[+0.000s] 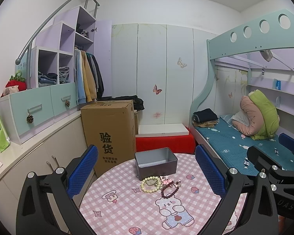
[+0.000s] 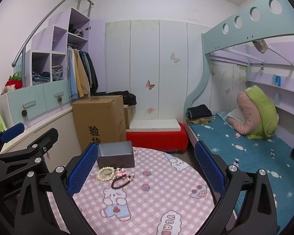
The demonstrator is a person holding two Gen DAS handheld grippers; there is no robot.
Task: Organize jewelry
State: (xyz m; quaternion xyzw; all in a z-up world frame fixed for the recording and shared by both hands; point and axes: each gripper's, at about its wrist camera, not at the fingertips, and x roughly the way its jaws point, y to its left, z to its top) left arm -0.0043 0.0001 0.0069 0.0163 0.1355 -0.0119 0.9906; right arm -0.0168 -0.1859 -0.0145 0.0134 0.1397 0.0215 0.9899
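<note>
Both claws gape wide, holding nothing: the left gripper [image 1: 146,171] and right gripper [image 2: 146,168] hover above the pink checked tablecloth [image 1: 127,211]. At twelve o'clock from the left claw lie a pale bead bracelet [image 1: 151,184], a dark red bracelet [image 1: 169,191] and a pink charm [image 1: 165,180], touching, just before an open grey tin [image 1: 155,163]. At eleven o'clock stands a cardboard box [image 1: 108,133] printed "验货".

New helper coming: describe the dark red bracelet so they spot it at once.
On the round pink checked table, a grey tin stands open. Before it lies jewelry; the dark red bracelet is nearest the printed bear, darker and smaller-beaded than the pale cream bracelet beside it.
</note>
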